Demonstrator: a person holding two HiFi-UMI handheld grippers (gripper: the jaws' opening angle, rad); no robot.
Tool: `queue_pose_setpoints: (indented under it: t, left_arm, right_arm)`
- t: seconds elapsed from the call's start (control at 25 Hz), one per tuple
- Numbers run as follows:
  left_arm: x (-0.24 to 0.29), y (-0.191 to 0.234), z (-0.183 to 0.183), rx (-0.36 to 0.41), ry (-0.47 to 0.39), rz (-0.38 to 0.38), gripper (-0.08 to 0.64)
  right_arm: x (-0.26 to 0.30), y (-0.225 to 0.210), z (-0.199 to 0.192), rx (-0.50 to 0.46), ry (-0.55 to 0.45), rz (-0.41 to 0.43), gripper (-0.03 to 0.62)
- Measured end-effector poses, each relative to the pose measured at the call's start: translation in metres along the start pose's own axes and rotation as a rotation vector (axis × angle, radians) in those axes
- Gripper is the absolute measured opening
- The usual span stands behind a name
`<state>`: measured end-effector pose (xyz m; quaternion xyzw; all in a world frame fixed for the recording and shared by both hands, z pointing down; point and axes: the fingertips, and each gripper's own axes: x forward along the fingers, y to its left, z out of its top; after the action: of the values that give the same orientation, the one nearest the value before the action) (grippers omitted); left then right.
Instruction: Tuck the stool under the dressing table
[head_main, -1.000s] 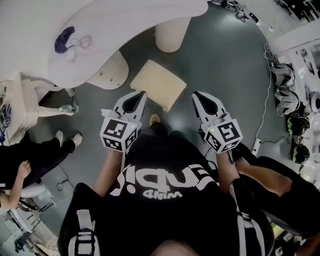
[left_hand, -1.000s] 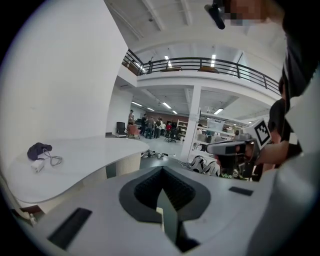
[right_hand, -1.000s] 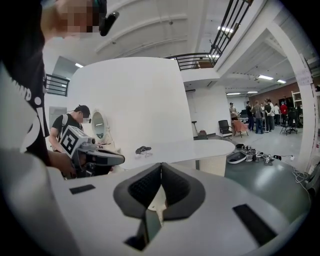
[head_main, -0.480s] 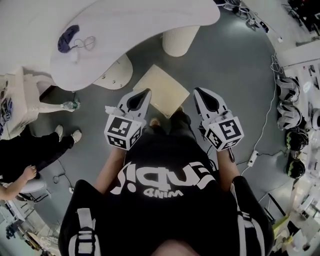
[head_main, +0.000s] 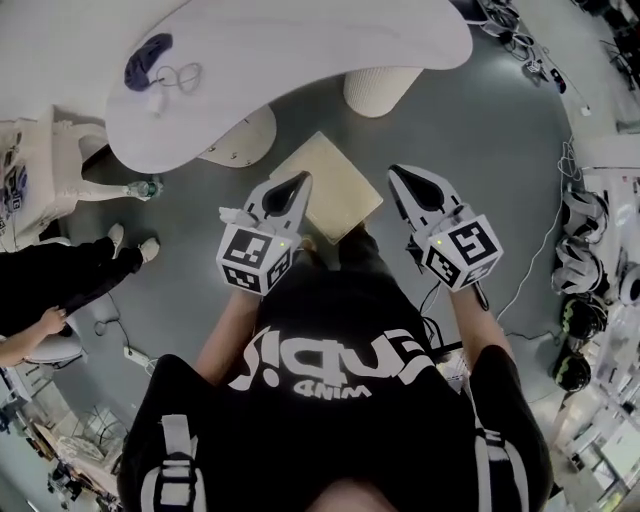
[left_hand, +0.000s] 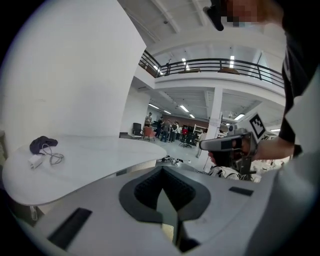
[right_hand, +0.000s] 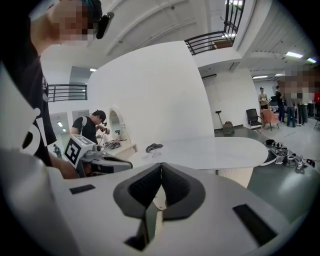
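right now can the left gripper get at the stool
Probably yes: the left gripper hangs by the left edge of the stool with nothing between them, though its jaws are shut.

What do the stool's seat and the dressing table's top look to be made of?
The stool has a flat, matte, pale tan square seat, probably light wood or board; no grain can be made out. The dressing table has a smooth, evenly white top with a rounded edge, likely painted or laminated board.
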<state>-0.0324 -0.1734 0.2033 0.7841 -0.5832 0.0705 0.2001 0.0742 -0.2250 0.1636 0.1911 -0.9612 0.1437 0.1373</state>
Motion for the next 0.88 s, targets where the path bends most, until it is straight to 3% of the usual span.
queue_pose_setpoints:
  t: [0.24, 0.36, 0.64, 0.88]
  left_arm:
    - [0.039, 0.025, -0.031, -0.063, 0.032, 0.058, 0.008]
    - [0.052, 0.043, -0.058, -0.108, 0.045, 0.132, 0.008]
    - [0.078, 0.096, -0.135, -0.15, 0.061, 0.24, 0.008]
    - [0.106, 0.125, -0.223, -0.179, 0.089, 0.293, 0.008]
  right_arm:
    - [0.045, -0.033, -0.042, -0.008, 0.105, 0.08, 0.023]
    - [0.07, -0.045, -0.072, -0.021, 0.164, 0.145, 0.023]
    - [0.141, -0.075, -0.141, -0.04, 0.229, 0.188, 0.023]
    - [0.184, -0.086, -0.23, -0.042, 0.29, 0.225, 0.023]
